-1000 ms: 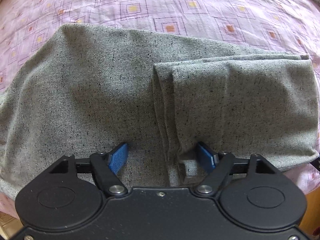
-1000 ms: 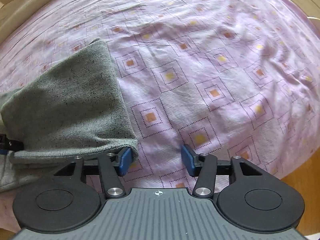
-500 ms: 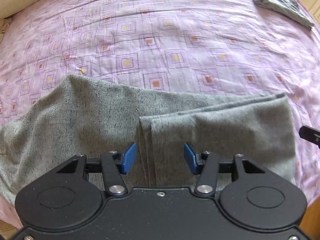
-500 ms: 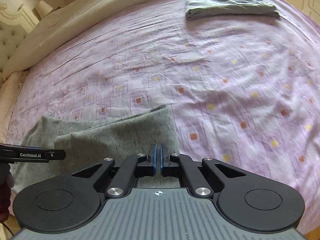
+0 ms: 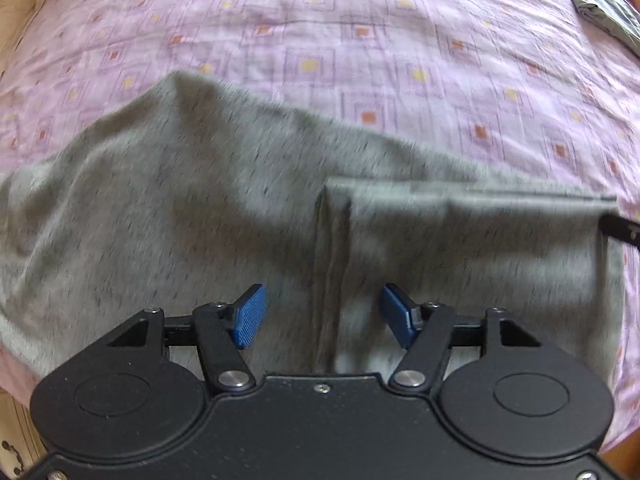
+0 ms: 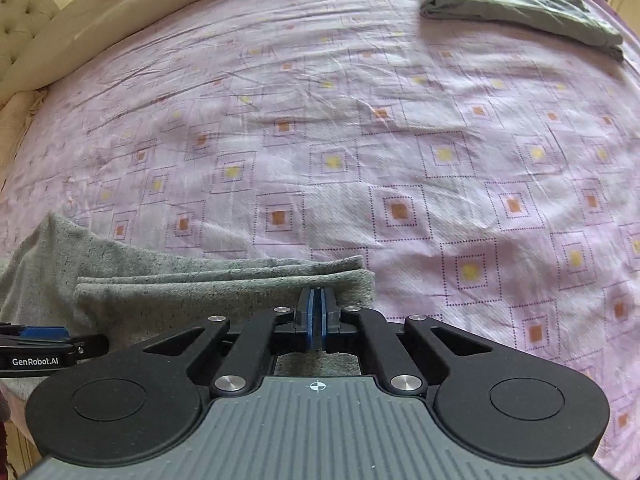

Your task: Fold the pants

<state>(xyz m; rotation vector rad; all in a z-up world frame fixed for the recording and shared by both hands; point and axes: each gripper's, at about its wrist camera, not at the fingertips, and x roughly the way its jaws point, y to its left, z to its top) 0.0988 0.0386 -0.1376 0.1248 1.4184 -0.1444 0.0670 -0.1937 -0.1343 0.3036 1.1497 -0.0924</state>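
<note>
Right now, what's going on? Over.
Left claw opening above pants, holding nothing. Right claw shut at pants' folded end. Nothing in the way.

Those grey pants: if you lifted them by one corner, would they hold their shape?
Probably not. The grey pants drape in soft folds, so they would likely sag. The stacked layers could slide apart. They look fairly thick, so perhaps weighty, and unlikely to slip on the wrinkled bedsheet.

A bed (image 6: pixel 400 128) spreads under a pink sheet (image 5: pixel 360 80) printed with dotted squares. A folded grey-green cloth (image 6: pixel 516 0) lies at its far right corner. A beige quilt (image 6: pixel 120 12) runs along the far left edge, before a tufted headboard (image 6: pixel 24 8).
</note>
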